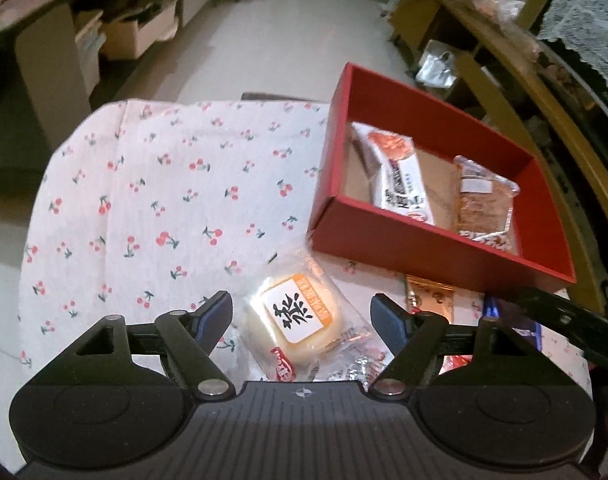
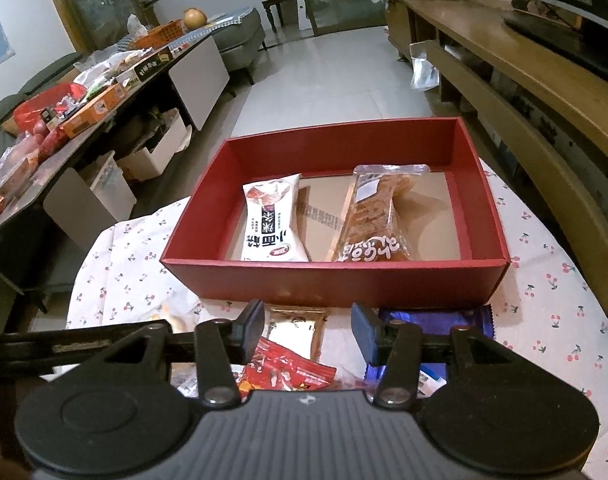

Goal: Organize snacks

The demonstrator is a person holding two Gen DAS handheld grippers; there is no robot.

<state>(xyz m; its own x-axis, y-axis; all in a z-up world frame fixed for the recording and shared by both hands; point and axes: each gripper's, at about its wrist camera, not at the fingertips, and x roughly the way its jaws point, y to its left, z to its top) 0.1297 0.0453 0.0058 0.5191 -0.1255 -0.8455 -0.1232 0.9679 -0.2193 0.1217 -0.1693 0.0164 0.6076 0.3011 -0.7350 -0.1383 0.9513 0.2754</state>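
So the bench (image 2: 552,280) has a white cherry-print cloth (image 1: 152,184) over it, and a red box (image 2: 336,280) sits on top. Inside the box there's a white snack pack (image 2: 270,220) on the left and a clear-wrapped brown pastry (image 2: 380,216) next to it, a bit apart. Left tool (image 1: 302,316) has its jaws apart with a pale wrapped cake (image 1: 300,316) between them, pads not pressing it. Right tool (image 2: 308,328) is apart too, hovering over loose packets: a red packet (image 2: 288,372) and a gold packet (image 2: 300,328).
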